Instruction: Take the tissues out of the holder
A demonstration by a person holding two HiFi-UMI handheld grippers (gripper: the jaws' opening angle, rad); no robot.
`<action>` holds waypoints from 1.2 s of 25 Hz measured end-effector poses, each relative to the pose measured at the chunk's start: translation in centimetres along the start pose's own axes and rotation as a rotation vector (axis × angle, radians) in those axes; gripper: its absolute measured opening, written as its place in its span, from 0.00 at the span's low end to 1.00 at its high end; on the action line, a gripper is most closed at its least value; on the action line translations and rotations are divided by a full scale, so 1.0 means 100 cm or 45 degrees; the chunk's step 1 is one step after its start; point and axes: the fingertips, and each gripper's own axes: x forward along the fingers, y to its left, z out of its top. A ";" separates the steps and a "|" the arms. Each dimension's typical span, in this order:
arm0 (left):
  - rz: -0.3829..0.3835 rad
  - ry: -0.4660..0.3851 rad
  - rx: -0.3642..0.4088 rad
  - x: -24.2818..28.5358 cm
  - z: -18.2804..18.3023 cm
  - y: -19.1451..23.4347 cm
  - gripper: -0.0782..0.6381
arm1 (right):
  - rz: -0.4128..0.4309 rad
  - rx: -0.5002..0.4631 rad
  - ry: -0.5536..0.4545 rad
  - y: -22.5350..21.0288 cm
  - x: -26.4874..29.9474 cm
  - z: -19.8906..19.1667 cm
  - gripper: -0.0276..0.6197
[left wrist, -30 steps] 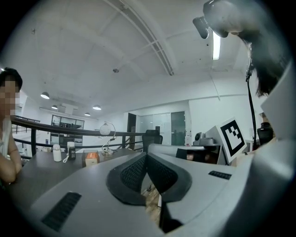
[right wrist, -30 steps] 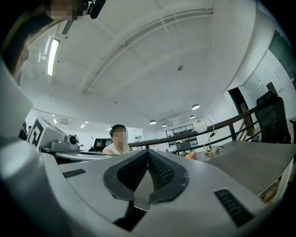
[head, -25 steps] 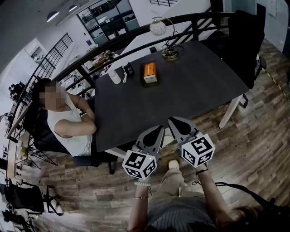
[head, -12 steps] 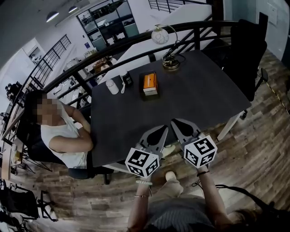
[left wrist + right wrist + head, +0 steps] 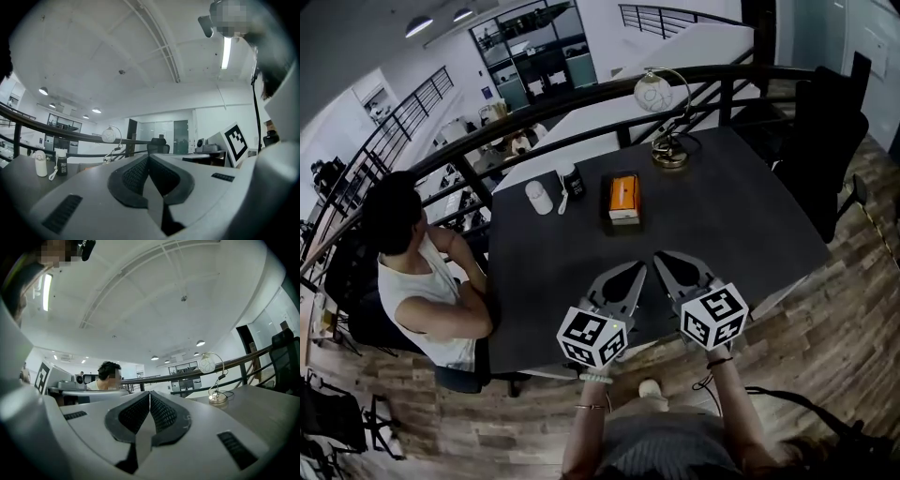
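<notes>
**Head view.**
- Tissue holder (image 5: 623,198): an orange-topped box standing mid-surface on the dark table (image 5: 741,225). It is too small here to make out the tissues.
- Your left hand-held gripper (image 5: 630,275) and right hand-held gripper (image 5: 667,262): side by side over the table's near edge, well apart from the holder.
- Change: a second ago both hung over the floor, short of the table. You have stepped in, and the holder now sits nearer.
- Reading: this is the approach only, and the reach is still to be made.

**Left gripper view.**
- Jaws: pressed together, nothing between them.
- Beyond: white bottle (image 5: 41,164), dark bottle (image 5: 61,161), lamp (image 5: 108,135).
- Holder: out of frame.

**Right gripper view.**
- Jaws: likewise together and empty.
- Beyond: the lamp and a seated person (image 5: 108,365).
- Holder: not shown.
- Note: you will likely need to part one pair of jaws before pinching a tissue.
</notes>
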 end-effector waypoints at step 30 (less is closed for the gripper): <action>0.188 0.199 -0.096 0.020 -0.036 0.078 0.12 | 0.027 0.169 0.355 -0.059 0.086 -0.055 0.06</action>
